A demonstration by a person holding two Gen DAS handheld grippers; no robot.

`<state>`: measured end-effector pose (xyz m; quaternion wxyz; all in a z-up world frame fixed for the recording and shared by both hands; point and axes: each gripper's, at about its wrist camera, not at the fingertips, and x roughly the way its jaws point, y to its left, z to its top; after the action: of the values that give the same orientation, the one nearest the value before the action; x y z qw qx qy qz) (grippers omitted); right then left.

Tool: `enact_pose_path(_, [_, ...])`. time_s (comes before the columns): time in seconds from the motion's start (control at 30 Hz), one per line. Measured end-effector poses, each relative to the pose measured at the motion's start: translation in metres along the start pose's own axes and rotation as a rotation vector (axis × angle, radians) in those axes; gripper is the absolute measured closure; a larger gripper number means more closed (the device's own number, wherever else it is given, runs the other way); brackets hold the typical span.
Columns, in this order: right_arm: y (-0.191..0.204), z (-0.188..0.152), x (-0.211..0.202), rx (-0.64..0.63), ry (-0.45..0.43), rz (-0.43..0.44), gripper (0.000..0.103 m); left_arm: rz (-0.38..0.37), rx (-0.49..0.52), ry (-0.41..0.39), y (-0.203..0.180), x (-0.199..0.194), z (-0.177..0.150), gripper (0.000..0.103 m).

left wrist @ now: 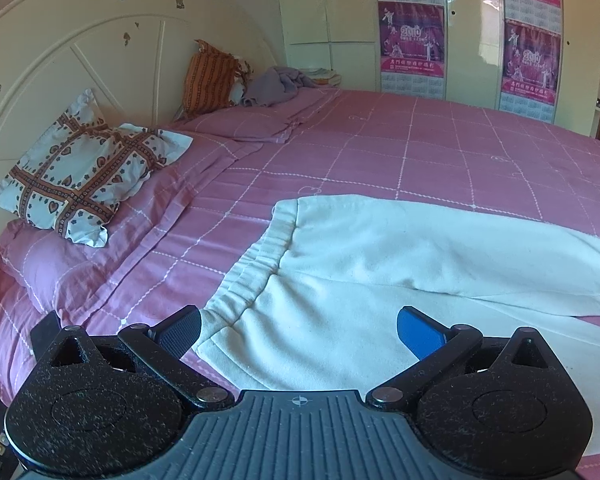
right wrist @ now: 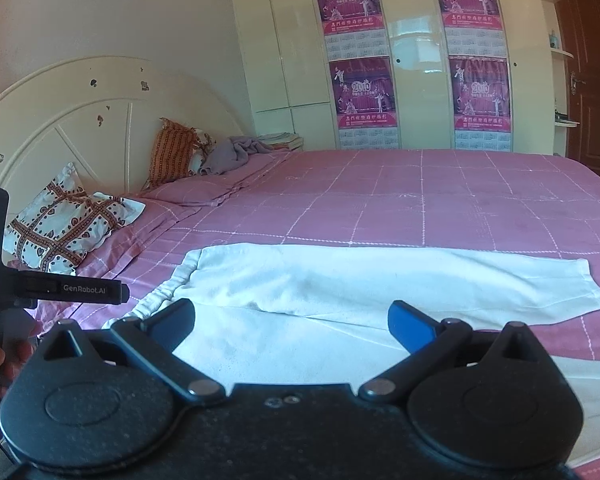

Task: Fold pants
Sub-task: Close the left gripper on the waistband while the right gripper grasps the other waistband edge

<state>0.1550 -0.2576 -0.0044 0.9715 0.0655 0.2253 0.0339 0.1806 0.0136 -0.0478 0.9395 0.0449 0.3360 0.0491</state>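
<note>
White pants [left wrist: 380,276] lie flat on the pink checked bed cover [left wrist: 380,152], waistband [left wrist: 256,264] to the left, legs running right. In the right wrist view the pants [right wrist: 340,280] show both legs, the far leg's hem [right wrist: 592,288] at the right. My left gripper [left wrist: 300,332] is open and empty, just above the near waistband corner. My right gripper [right wrist: 292,324] is open and empty, above the near leg around the crotch. The left gripper's body [right wrist: 60,290] shows at the left edge of the right wrist view.
A heart-patterned pillow [left wrist: 84,176] and an orange striped pillow [left wrist: 212,76] lie by the cream headboard [left wrist: 80,48]. A grey garment [left wrist: 276,84] lies at the far corner. Wardrobe doors with purple calendar posters [left wrist: 412,36] stand behind the bed. A brown door [right wrist: 588,80] is at the right.
</note>
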Motion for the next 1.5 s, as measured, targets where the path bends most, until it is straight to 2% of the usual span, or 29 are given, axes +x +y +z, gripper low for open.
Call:
enact_pose_path(0.13, [0.0,0.004,0.029,-0.029,-0.001,0.026,0.002,0.005,0.016,0.036,0.001,0.034,0.01,0.0])
enact_pose_path(0.23, [-0.002,0.007,0.056,-0.05,0.032,0.042,0.005,-0.006,0.014,0.048,0.003,0.06,0.02,0.0])
enact_pose_path(0.43, [-0.012,0.01,0.111,-0.041,0.102,0.091,0.012,0.022,0.002,0.067,0.011,0.114,0.044,0.0])
enact_pose_path(0.57, [-0.016,0.013,0.15,-0.077,0.126,0.113,0.014,0.021,-0.014,0.116,0.017,0.158,0.055,0.0])
enact_pose_path(0.73, [-0.028,0.016,0.202,-0.096,0.182,0.143,0.021,0.04,-0.017,0.162,0.02,0.216,0.065,0.0])
enact_pose_path(0.87, [-0.037,0.02,0.246,-0.136,0.221,0.142,0.023,0.055,-0.047,0.184,0.021,0.258,0.075,0.0])
enact_pose_path(1.13, [-0.055,0.028,0.334,-0.169,0.285,0.121,0.023,0.066,-0.029,0.226,0.016,0.331,0.084,0.001])
enact_pose_path(1.2, [-0.057,0.029,0.354,-0.183,0.298,0.116,0.023,0.069,-0.012,0.243,0.015,0.348,0.084,0.017])
enact_pose_path(1.27, [-0.055,0.03,0.374,-0.209,0.311,0.111,0.023,0.04,-0.033,0.272,0.018,0.362,0.082,0.023])
enact_pose_path(1.33, [-0.054,0.033,0.394,-0.24,0.327,0.107,0.023,0.0,-0.061,0.268,0.022,0.369,0.082,0.03])
enact_pose_path(1.4, [-0.054,0.035,0.412,-0.274,0.343,0.096,0.023,-0.036,-0.05,0.271,0.022,0.373,0.083,0.041])
enact_pose_path(1.43, [-0.053,0.036,0.42,-0.292,0.351,0.087,0.023,-0.058,-0.044,0.269,0.021,0.372,0.083,0.051])
enact_pose_path(1.5, [-0.054,0.038,0.435,-0.315,0.374,0.061,0.024,-0.062,-0.023,0.262,0.016,0.37,0.081,0.059])
